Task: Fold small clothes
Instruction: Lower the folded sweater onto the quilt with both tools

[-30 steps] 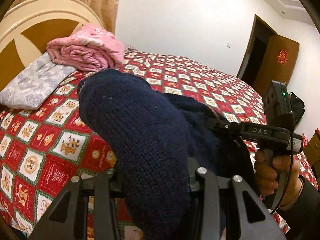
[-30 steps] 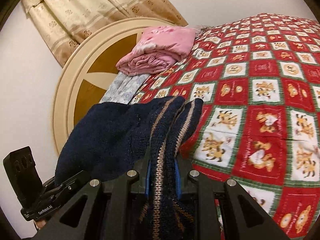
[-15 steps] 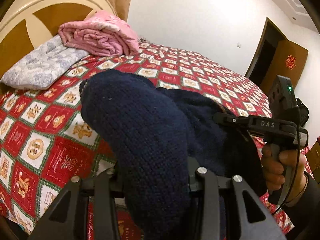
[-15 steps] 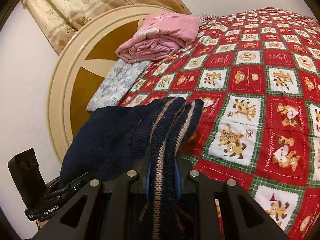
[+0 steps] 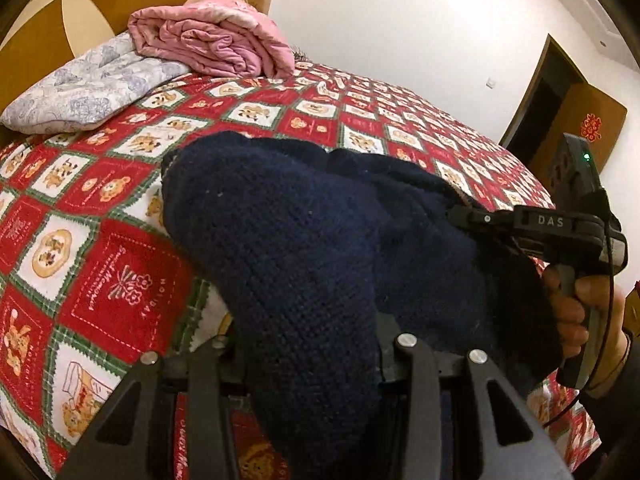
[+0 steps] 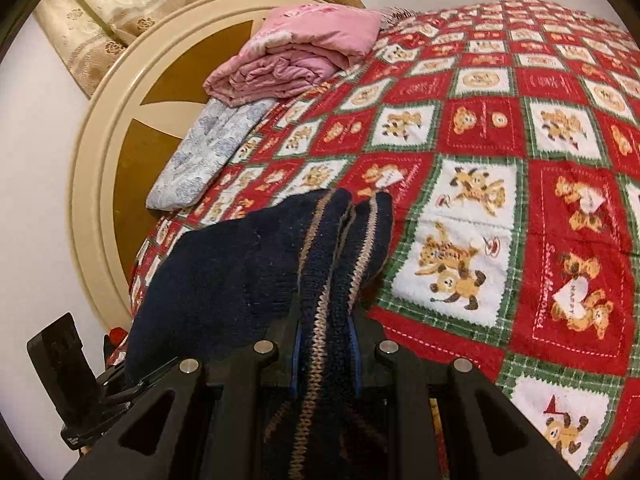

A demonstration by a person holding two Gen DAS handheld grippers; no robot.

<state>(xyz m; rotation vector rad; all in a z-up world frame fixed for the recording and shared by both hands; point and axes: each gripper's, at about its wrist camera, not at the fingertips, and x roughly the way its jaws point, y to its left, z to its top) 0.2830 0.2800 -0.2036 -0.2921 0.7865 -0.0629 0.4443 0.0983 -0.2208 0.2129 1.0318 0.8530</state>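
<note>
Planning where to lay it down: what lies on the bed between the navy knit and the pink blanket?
Only bare quilt, seen in both views; the grey pillow sits off to the side.

The navy garment (image 5: 304, 248) is coarse, matt knitted wool, with tan stitched stripes. The bedspread (image 6: 500, 128) at right looks soft and fleecy. The headboard (image 6: 120, 128), upper left, is glossy wood with smooth cream trim.

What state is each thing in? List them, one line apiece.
Navy knit garment: bunched, held up by both tools.
Left tool: shut on the plain navy part.
Right tool: shut on the striped edge.
Pink blanket: folded, by the headboard.
Grey floral pillow: lying flat.
Door: open.
</note>
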